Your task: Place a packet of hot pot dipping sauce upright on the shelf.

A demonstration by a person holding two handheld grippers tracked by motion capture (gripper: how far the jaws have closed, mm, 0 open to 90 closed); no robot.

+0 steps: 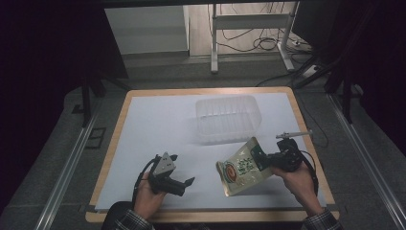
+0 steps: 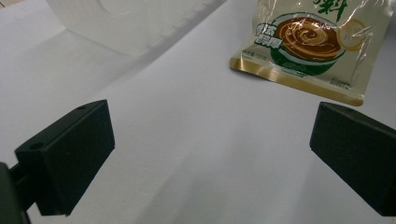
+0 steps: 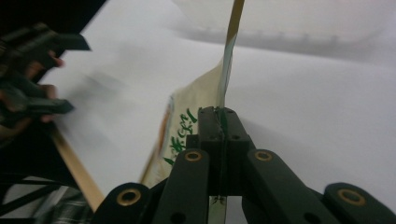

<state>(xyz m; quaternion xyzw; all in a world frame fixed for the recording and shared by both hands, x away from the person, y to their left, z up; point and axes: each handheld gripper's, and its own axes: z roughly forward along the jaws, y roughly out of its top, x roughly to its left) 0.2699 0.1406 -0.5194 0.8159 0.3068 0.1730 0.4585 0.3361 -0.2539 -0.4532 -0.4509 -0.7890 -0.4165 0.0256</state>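
Cream packet [image 1: 242, 168] with gold edge, green lettering, brown-swirl bowl print; translucent white tub [image 1: 228, 118]; white-topped desk [image 1: 158, 124], wood rim.

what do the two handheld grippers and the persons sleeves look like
Both the left gripper and the right gripper are black with blocky jaws. The left carries a grey three-cornered plate; black cables trail from each. Brass-coloured pivot pins show on the right one's linkage. The sleeves are plaid.
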